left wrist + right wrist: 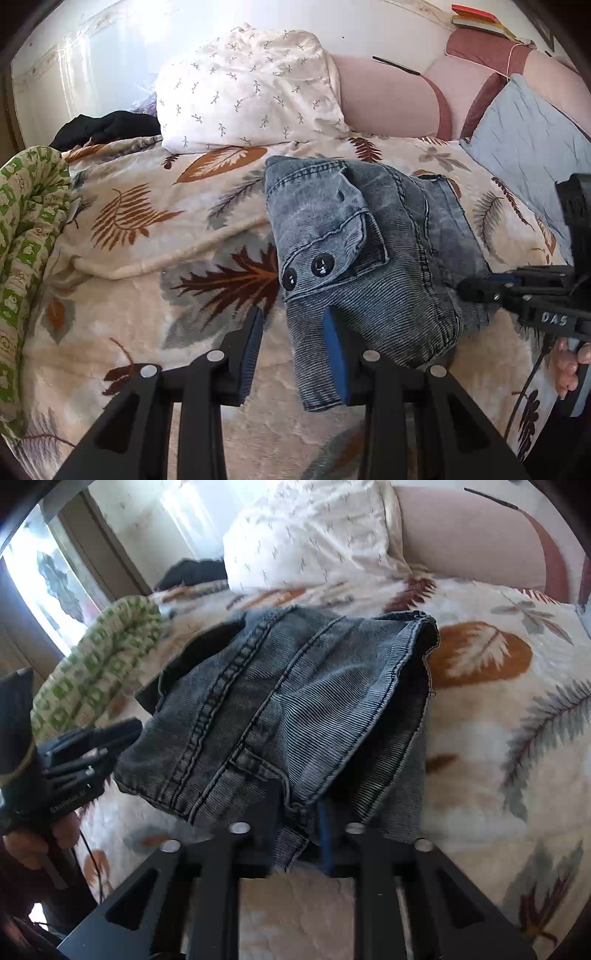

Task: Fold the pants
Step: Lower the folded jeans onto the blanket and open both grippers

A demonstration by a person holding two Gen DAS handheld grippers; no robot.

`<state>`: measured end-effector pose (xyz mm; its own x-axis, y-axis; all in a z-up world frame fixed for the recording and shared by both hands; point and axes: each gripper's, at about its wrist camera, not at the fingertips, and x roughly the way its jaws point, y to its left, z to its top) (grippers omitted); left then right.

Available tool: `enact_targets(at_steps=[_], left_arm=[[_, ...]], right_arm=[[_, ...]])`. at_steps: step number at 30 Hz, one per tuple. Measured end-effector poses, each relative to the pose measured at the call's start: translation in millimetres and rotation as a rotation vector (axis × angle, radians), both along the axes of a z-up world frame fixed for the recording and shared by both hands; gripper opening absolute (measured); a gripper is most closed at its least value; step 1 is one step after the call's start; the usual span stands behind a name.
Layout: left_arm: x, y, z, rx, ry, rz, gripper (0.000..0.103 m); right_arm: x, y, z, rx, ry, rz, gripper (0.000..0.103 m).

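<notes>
Lying folded into a thick bundle, the jeans sit on the leaf-print blanket of a bed, roughly mid-blanket, with two dark buttons on a flap facing up.

The left gripper points down at the bundle's near corner. Its jaws stand partly open: the blue-padded finger on the right side of that view lies against the denim's near edge, while the other finger is over bare blanket, just clear of the cloth. Nothing is pinched between them.

The right gripper comes in at the bundle's opposite side. In its own view the jaws are drawn nearly together on a seamed denim edge that passes between the fingers and hangs out below them; the raised layers there are lifted off the blanket. A hand shows beneath this gripper's handle in the left view, and another hand holds the left gripper in the right view.

Beyond the jeans a white pillow leans on a pink headboard. A green patterned quilt is bunched along the bed's left edge, a dark garment lies near the pillow, and a pale blue cushion sits to the right.
</notes>
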<state>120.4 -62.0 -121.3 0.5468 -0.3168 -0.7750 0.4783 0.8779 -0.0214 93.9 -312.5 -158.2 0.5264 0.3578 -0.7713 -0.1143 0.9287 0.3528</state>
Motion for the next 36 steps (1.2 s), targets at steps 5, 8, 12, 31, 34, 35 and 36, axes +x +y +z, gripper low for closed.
enact_targets(at_steps=[5,8,12,31,34,35,36], left_arm=[[-12.6,-17.8,3.9,-0.015,-0.007,-0.050,0.036],[-17.7,-29.3,0.2,0.020,-0.036,-0.070,0.036],[-10.5,-14.6,9.7,-0.026,-0.006,-0.047,0.037],[51.0,-49.7,7.3,-0.028,0.003,-0.021,0.050],[62.9,-56.7,-2.4,-0.031,0.042,-0.021,0.050],[66.2,-58.7,-5.9,-0.028,0.049,-0.019,0.050],[68.9,-60.7,-9.3,-0.030,0.055,-0.017,0.053]], right_arm=[[-8.8,-22.2,8.6,-0.048,-0.015,-0.108,0.011],[2.2,-26.7,-11.7,-0.076,0.054,-0.112,0.011],[6.7,-23.4,-12.9,-0.087,0.053,-0.121,0.014],[47.7,-28.1,42.6,0.104,-0.186,-0.170,0.044],[68.7,-31.2,23.3,0.172,-0.121,-0.175,0.044],[71.9,-32.3,17.6,0.185,-0.099,-0.178,0.044],[77.7,-33.9,8.1,0.187,-0.059,-0.184,0.043]])
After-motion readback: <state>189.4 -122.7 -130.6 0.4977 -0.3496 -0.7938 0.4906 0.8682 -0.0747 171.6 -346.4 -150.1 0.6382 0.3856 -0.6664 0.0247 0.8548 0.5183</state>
